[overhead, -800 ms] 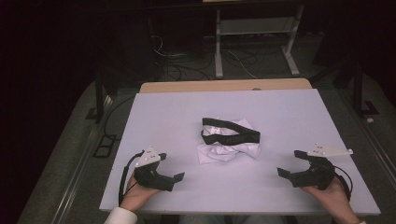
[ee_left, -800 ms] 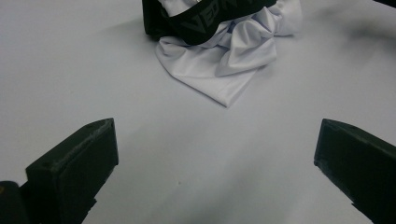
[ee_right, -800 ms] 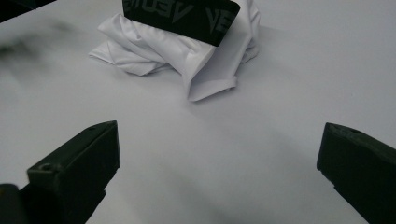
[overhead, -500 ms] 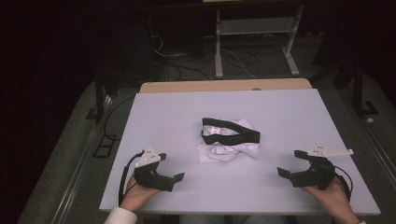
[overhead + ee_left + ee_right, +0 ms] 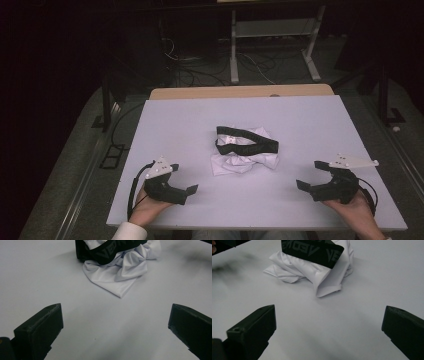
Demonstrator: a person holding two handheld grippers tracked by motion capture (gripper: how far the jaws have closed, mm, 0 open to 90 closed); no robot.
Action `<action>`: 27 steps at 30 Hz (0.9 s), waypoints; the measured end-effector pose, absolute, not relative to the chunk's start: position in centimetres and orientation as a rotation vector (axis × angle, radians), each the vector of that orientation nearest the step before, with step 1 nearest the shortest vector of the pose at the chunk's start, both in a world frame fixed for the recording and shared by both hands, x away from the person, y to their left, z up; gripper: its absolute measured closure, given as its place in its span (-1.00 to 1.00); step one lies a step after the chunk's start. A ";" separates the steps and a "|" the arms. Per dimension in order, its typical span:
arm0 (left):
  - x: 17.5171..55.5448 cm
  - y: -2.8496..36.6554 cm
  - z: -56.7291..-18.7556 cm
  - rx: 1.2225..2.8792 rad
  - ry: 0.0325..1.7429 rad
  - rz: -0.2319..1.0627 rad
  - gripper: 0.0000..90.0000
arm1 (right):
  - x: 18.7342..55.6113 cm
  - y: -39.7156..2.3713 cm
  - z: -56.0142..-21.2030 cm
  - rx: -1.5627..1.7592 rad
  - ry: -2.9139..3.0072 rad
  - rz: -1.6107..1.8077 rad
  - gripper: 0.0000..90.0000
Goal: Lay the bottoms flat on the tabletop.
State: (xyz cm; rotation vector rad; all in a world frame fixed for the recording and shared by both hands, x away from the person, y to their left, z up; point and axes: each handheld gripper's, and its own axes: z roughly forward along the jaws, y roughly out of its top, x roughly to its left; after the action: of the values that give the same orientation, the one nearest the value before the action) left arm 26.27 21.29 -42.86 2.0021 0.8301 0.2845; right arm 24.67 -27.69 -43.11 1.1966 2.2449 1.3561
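A crumpled white garment (image 5: 243, 161) with a black lettered waistband (image 5: 245, 145) lies in the middle of the white table (image 5: 310, 120). My left gripper (image 5: 184, 178) rests near the front left edge, held in a hand, open and pointing toward the garment. My right gripper (image 5: 308, 174) rests near the front right, also open and pointing inward. In the left gripper view the jaws of the left gripper (image 5: 116, 315) stand wide apart with bare table between them and the garment (image 5: 120, 272) ahead. The right gripper (image 5: 328, 315) faces the garment (image 5: 312, 270) the same way.
A wooden strip (image 5: 240, 92) runs along the table's far edge. Beyond it stand a metal-framed stand (image 5: 270, 35) and floor cables (image 5: 200, 65) in the dark. Bare table surface surrounds the garment on every side.
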 end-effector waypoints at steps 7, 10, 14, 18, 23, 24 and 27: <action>26.7 21.4 -42.4 1.999 0.838 0.300 -1.00 | 25.0 -27.6 -42.4 1.195 2.243 1.363 -1.00; 26.9 21.1 -42.1 2.001 0.833 0.306 -1.00 | 25.4 -27.5 -41.9 1.198 2.241 1.363 -1.00; 27.1 20.7 -41.7 2.014 0.814 0.312 -1.00 | 25.8 -27.3 -41.5 1.203 2.237 1.371 -1.00; 27.7 20.1 -41.1 2.023 0.791 0.317 -1.00 | 26.4 -26.9 -41.0 1.185 2.250 1.358 -1.00; 28.1 19.8 -40.7 2.033 0.783 0.319 -1.00 | 26.9 -26.8 -40.5 1.179 2.249 1.361 -1.00; 28.3 19.8 -40.6 2.036 0.781 0.318 -1.00 | 27.0 -26.7 -40.4 1.179 2.250 1.360 -1.00; 28.7 19.6 -40.4 2.046 0.777 0.318 -1.00 | 27.4 -26.5 -40.0 1.165 2.257 1.354 -1.00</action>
State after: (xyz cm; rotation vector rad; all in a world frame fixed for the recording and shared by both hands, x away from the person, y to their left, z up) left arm 28.69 19.61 -40.39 2.0456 0.7772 0.3184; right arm 27.37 -26.50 -39.98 1.1647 2.2568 1.3536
